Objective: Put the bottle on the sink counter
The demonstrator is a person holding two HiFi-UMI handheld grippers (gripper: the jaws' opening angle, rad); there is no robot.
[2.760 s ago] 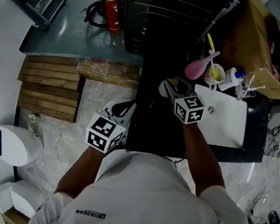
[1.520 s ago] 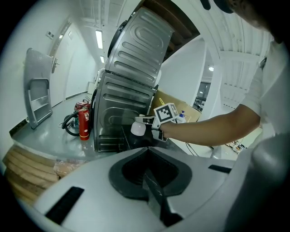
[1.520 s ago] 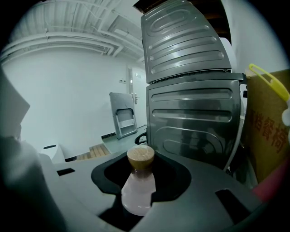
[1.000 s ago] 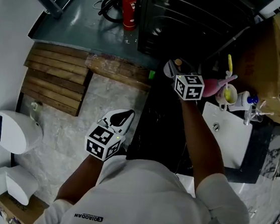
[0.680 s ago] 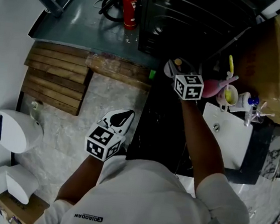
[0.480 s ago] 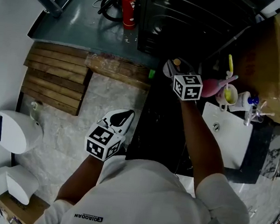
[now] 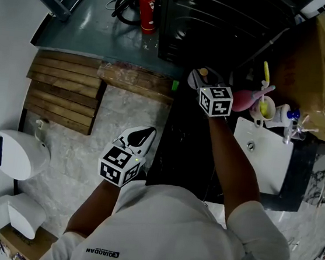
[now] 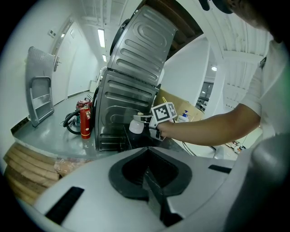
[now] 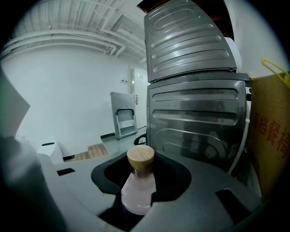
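1. Our right gripper [image 9: 136,198] gripped the upright bottle [image 9: 139,179] by its body.
2. The bottle was at the counter's [image 7: 179,158] far end, 10 o'clock of the sink [image 7: 269,169].
3. Our left gripper [image 8: 148,181] was clenched, empty.

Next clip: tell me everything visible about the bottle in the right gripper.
The small frosted, pale pinkish-white bottle narrows from a rounded shoulder to a short neck closed by a round light-wood stopper. It looks like translucent glass or plastic; no contents can be made out. It stands upright, clamped at the body between the jaws of the right gripper, in front of the dark ribbed metal appliance. Its base is hidden.
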